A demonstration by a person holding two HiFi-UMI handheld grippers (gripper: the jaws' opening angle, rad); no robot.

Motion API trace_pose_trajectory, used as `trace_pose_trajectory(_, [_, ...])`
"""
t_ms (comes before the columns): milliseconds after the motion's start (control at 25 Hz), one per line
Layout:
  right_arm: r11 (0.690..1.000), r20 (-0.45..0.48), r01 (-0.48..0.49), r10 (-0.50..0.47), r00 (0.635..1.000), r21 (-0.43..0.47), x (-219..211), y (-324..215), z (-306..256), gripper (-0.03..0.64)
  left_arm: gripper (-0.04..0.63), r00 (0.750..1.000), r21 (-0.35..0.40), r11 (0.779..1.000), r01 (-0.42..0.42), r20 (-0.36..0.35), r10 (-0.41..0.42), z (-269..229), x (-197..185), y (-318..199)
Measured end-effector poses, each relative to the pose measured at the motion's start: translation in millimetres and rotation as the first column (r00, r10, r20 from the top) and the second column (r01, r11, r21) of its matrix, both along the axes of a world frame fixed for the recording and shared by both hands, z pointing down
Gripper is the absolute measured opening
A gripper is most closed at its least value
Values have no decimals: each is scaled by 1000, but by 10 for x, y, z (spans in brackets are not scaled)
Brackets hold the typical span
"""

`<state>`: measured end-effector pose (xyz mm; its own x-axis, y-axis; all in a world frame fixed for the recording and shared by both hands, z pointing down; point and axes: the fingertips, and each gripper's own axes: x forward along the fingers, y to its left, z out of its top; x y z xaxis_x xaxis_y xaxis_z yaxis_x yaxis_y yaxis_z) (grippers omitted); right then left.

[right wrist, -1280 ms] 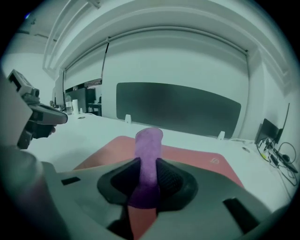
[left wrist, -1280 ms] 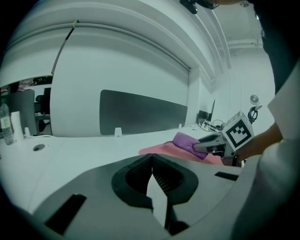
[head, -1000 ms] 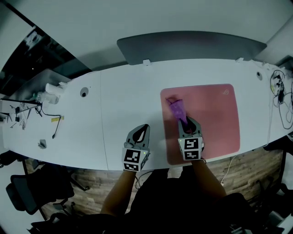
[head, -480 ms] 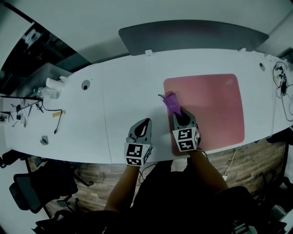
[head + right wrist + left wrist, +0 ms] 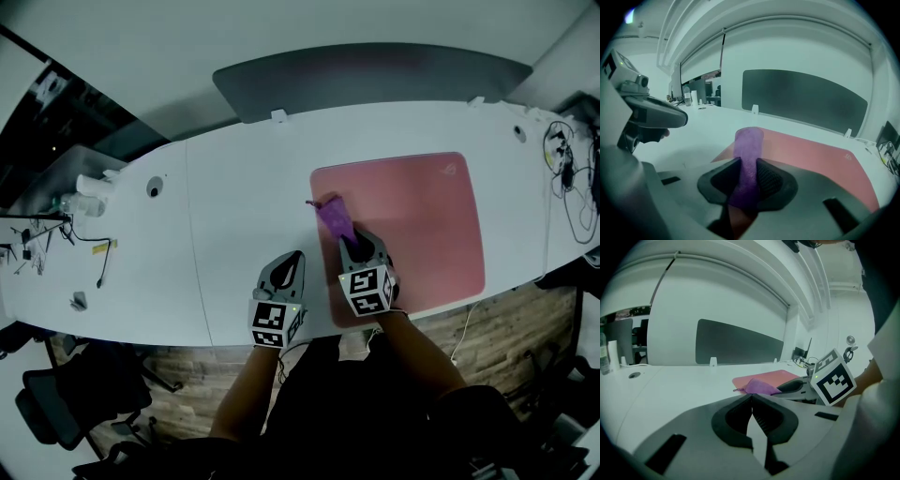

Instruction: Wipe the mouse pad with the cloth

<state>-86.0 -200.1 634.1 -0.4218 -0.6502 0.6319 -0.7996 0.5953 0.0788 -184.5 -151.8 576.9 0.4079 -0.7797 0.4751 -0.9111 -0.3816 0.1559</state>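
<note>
Purple cloth (image 5: 333, 217) clamped in right gripper (image 5: 355, 240), on mouse pad (image 5: 422, 225) | left gripper (image 5: 292, 261) closed, empty | grey panel (image 5: 375, 77) behind

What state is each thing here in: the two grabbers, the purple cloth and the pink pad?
Left gripper: shut, holding nothing.
Right gripper: shut on the cloth.
Cloth: pinched at one end, the rest reaching over the mouse pad's left part.
Mouse pad: lying flat on the desk.
</note>
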Motion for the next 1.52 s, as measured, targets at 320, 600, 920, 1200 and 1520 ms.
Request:
trace_pose_trajectory(320, [998,-51,-48,49,997,28,476,-162,13,114,21,1000,-12,1000,15,12,-15,0,253,42])
trace_pose_trajectory(600, [991,-73,-128,131,989,41,989,-313,24,114,21,1000,8,1000,7,18,-7,-115,576,39])
trace_pose_trajectory(920, [983,-131,-162,172,976,81,1633,-481,35,114,21,1000,9,1000,14,24,-15,-184,821,67])
trace_pose_trajectory(1200, [968,-180,-223,242,954,120,2305,-616,27,114,21,1000,27,999,20,-6,-19,-246,1087,39])
trace_pose_trajectory(1520, [943,-223,-301,326,919,138,2975,-691,36,112,21,1000,9,1000,25,0,-25,-186,1251,84])
